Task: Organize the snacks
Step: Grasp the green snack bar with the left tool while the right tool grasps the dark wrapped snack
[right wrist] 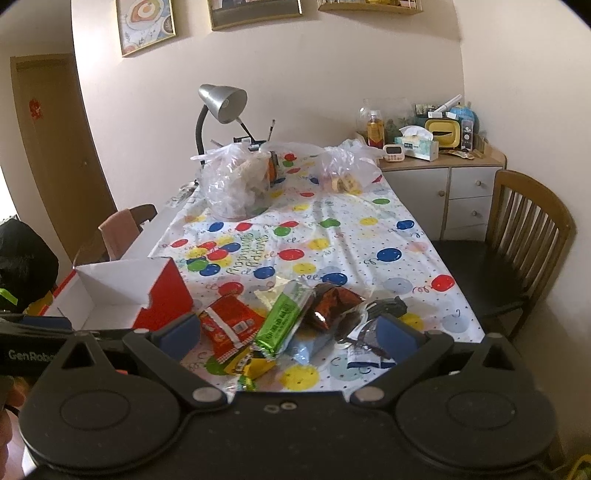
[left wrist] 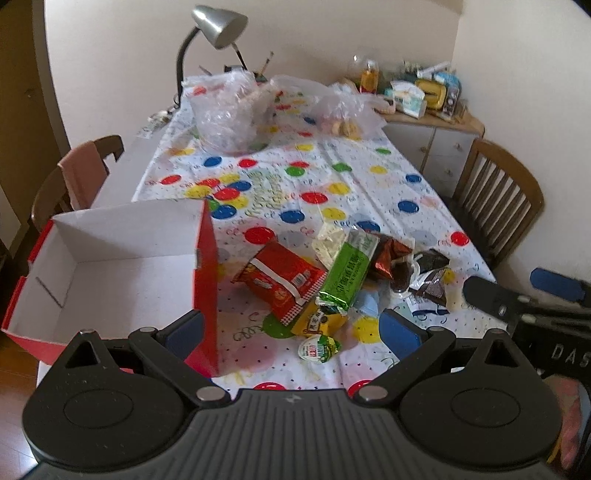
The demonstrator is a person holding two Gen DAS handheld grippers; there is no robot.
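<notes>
Balloon-printed cloth covers my bench (left wrist: 369, 177), which runs away from me toward a cream wall with a grey desk lamp (left wrist: 218, 26) at the far end and wooden chairs on either side. Two clear plastic bags (left wrist: 229, 110) sit up by the lamp, well apart from what I'm working on.

My left tongs (left wrist: 291, 328) are spread wide with nothing between them, held low over the near edge of the bench. My right tongs (right wrist: 290, 330) are likewise wide open and empty, hanging just in front of the snack pile.

The red box (left wrist: 205, 273) with its white inside stands open on my left, and as far as I can see its floor is bare. The snacks lie in a loose heap just beside the box's right wall: a red packet (left wrist: 280, 280), a green bar (left wrist: 347, 277) lying across it, a yellow packet (left wrist: 321, 321) tucked under both, a small round cup (left wrist: 317, 347) nearest to me, a brown foil pack (left wrist: 388, 258) and a dark bag (left wrist: 428, 277) further right.

I judge the job barely begun: nothing is sorted into the box, and every packet in the heap is left to pick up and place
</notes>
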